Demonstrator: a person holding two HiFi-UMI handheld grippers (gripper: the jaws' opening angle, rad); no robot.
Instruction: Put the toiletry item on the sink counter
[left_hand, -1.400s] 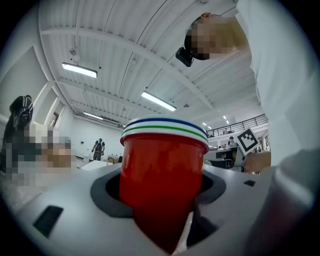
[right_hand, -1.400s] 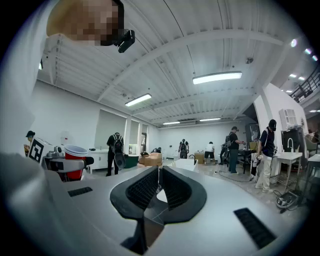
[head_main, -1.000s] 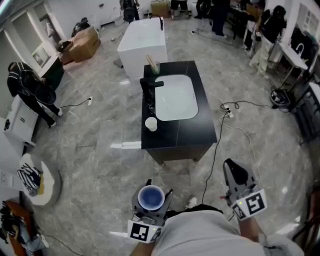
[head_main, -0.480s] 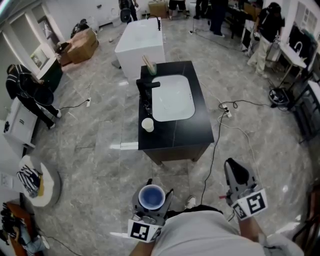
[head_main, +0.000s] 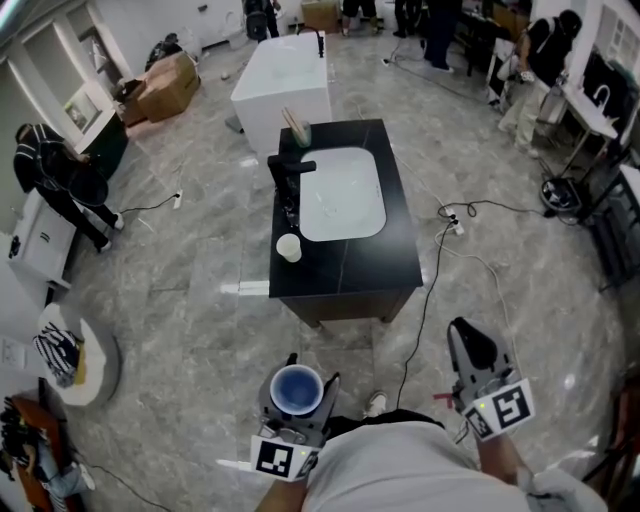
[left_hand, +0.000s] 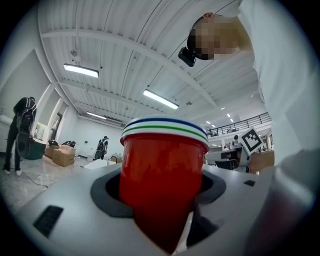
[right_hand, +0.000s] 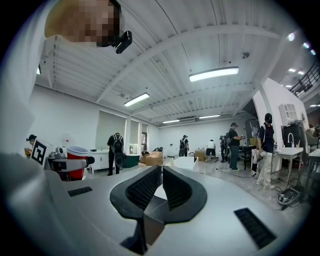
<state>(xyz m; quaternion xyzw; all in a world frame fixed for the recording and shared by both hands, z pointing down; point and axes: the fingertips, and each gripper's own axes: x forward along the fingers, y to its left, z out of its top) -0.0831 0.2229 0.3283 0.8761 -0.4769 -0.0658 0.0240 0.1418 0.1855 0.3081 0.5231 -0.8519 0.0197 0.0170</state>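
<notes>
Sink bench sits a touch further left and up in the head view than 1 s ago. Left claw has drifted slightly left too, while right claw keeps the same spot in frame.

Left claw: jaws clamped on the cup, pads hugging both sides of its wall, cup upright, mouth up. Right claw: jaws drawn together, nothing between them, carried level beside the person's body.

Progress, as I judge it: pick-up is done and carry is under way. Placement isn't done yet, as the cup is well apart from the bench, w/ a stretch of grey floor between. What's left is to close the gap, set the cup on a bare black part of the bench and let go. There's free space at the near end and to the right of the basin. The left edge already has the faucet and a small white cup.

Views differ:
- Head view alone shows the bench, the basin and the route, plus the cup's blue inside, but not its outer wall.
- Left claw view alone shows the red wall, the white rim w/ blue and green stripes and the pad contact, but no bench at all.
- Right claw view alone shows that its own jaws hold nothing, and it catches the cup side-on at its left edge.
</notes>
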